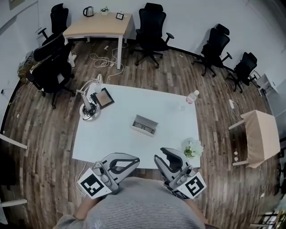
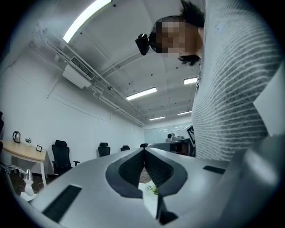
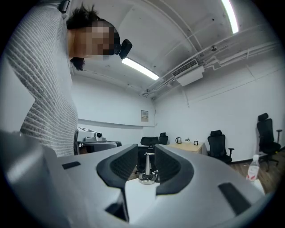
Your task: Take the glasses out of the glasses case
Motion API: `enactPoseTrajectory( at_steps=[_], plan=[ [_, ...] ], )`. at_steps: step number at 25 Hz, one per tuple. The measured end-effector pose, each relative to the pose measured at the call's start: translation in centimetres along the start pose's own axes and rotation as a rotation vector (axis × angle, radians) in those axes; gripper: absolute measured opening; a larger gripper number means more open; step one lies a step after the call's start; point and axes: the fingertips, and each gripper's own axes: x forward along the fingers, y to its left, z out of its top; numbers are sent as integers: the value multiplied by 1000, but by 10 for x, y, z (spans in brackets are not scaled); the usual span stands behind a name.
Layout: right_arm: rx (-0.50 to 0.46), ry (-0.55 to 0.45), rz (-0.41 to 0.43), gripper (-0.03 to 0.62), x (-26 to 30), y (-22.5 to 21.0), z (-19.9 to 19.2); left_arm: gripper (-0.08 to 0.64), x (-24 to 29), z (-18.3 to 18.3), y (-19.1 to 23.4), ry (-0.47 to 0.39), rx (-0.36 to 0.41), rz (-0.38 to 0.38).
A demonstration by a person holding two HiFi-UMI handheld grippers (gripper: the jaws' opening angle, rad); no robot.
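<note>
White table (image 1: 125, 145) stood mid-room on a wood-plank floor (image 1: 44, 134). Black office chairs (image 1: 152, 27) ringed the far side, with cables on the floor by a wooden desk (image 1: 100, 27) that carried a kettle (image 1: 88, 11). A pale wooden stool (image 1: 261, 134) sat off the table's right edge. On the table: a desk lamp (image 1: 88, 109) near the far-left corner, a dark flat tablet-like item (image 1: 104, 97) just beside it, a water bottle (image 1: 192, 97) at the far-right corner, and white flowers (image 1: 193, 147) at the near-right corner. The glasses case (image 1: 145, 125) lay around the table's centre, well apart from both grippers. It looked open, but its contents were too small to tell. Left gripper (image 1: 135, 159) hung over the near edge, its jaws pressed together tip to tip and holding nothing, as its own view showed (image 2: 144, 153). Right gripper (image 1: 164, 153) also hung over the near edge, beside the flowers. Its jaws were spread a little and empty (image 3: 146, 153), with the lamp showing far off through the gap.
</note>
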Motion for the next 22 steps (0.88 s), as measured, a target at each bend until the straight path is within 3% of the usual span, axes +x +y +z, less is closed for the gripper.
enactPoseTrajectory(
  at_steps=[5,9,17,22],
  plan=[
    [-50,-6,-75,107,28,-11,-3,12,-12,-4,31,4,-4,-50],
    [-21,4,-102,107,39,-13,-11,12,-17,-9,47,-3,-27,-76],
    [17,32,-109,107,44,-28,-18,11,-1,-14,58,-16,-55,-94],
    [-19,61,-97,107,48,-37,-14,11,12,-16,56,-4,-66,-130]
  ],
)
